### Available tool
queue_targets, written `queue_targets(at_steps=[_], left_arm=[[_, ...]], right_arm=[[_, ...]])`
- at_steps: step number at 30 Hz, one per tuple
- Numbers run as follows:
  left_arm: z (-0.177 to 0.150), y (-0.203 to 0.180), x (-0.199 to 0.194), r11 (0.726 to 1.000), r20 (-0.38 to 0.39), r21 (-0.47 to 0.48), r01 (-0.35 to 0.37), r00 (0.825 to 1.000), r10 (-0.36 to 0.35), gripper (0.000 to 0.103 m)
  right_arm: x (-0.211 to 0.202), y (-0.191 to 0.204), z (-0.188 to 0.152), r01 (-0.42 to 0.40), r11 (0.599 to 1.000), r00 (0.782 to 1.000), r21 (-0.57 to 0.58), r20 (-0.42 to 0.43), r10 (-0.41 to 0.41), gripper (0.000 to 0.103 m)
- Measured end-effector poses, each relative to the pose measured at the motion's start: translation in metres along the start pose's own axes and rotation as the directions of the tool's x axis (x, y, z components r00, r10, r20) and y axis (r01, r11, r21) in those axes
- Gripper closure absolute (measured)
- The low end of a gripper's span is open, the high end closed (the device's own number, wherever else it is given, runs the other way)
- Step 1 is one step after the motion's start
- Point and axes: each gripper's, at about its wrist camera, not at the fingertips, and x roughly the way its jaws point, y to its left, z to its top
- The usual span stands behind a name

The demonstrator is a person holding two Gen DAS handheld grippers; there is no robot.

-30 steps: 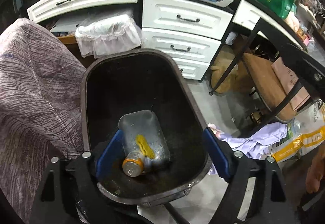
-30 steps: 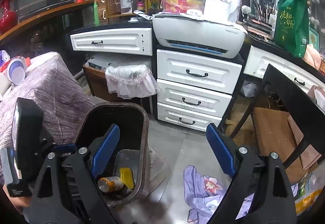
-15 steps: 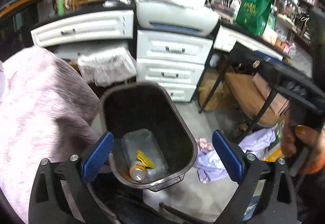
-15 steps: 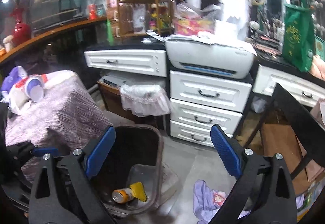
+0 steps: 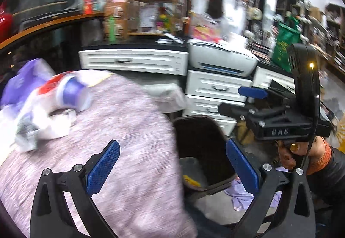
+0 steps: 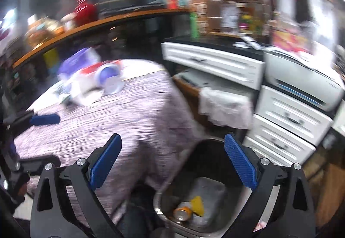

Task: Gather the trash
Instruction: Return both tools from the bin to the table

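Observation:
A dark trash bin stands on the floor beside a table with a purple-grey cloth; it also shows in the right wrist view. Inside lie a can, a yellow scrap and a clear plastic container. On the table lies a pile of trash: a purple-rimmed cup on white wrappers. My left gripper is open and empty, over the table edge and bin. My right gripper is open and empty, above the bin; it also shows in the left wrist view.
White drawers and a printer stand behind the bin. A white-bagged basket sits under the counter. A lilac cloth lies on the floor right of the bin. Cluttered shelves line the back wall.
Both grippers have risen away from the bin and swung left towards the table. The table's trash pile has come into view. Both views are blurred by motion.

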Motion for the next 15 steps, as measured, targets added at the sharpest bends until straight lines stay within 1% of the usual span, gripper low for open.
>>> queue_targets(at_steps=[2, 4, 6, 8, 9, 10, 12, 13, 15], left_arm=[[-0.004, 0.023, -0.015, 0.998, 0.013, -0.027, -0.053, 0.998, 0.054, 0.006], [-0.010, 0.043, -0.029, 0.993, 0.018, -0.043, -0.108, 0.994, 0.109, 0.006], [-0.017, 0.067, -0.042, 0.983, 0.016, -0.064, -0.175, 0.984, 0.176, 0.006], [-0.027, 0.091, -0.056, 0.969, 0.010, -0.094, -0.228, 0.973, 0.230, 0.006], [-0.031, 0.102, -0.062, 0.962, 0.004, -0.111, -0.251, 0.968, 0.253, 0.006], [-0.036, 0.114, -0.067, 0.953, -0.006, -0.127, -0.276, 0.961, 0.277, 0.006], [-0.047, 0.137, -0.078, 0.933, -0.027, -0.149, -0.327, 0.945, 0.327, 0.006], [-0.052, 0.149, -0.084, 0.920, -0.037, -0.161, -0.357, 0.934, 0.356, 0.006], [-0.061, 0.166, -0.095, 0.901, -0.052, -0.184, -0.394, 0.919, 0.391, 0.006]], right_arm=[[0.012, 0.022, 0.007, -0.047, 0.998, 0.999, -0.042, -0.020, 0.046, 0.008], [0.025, 0.048, 0.018, -0.118, 0.989, 0.992, -0.085, -0.052, 0.114, 0.008], [0.037, 0.080, 0.031, -0.200, 0.969, 0.978, -0.142, -0.090, 0.189, 0.008], [0.046, 0.109, 0.041, -0.237, 0.949, 0.969, -0.206, -0.116, 0.217, 0.008], [0.053, 0.131, 0.050, -0.257, 0.932, 0.964, -0.256, -0.132, 0.230, 0.008], [0.056, 0.142, 0.053, -0.267, 0.921, 0.962, -0.283, -0.142, 0.234, 0.008], [0.071, 0.180, 0.071, -0.289, 0.885, 0.955, -0.365, -0.174, 0.240, 0.008], [0.077, 0.195, 0.077, -0.305, 0.868, 0.949, -0.391, -0.198, 0.244, 0.008], [0.089, 0.223, 0.091, -0.329, 0.839, 0.941, -0.433, -0.226, 0.253, 0.008]])
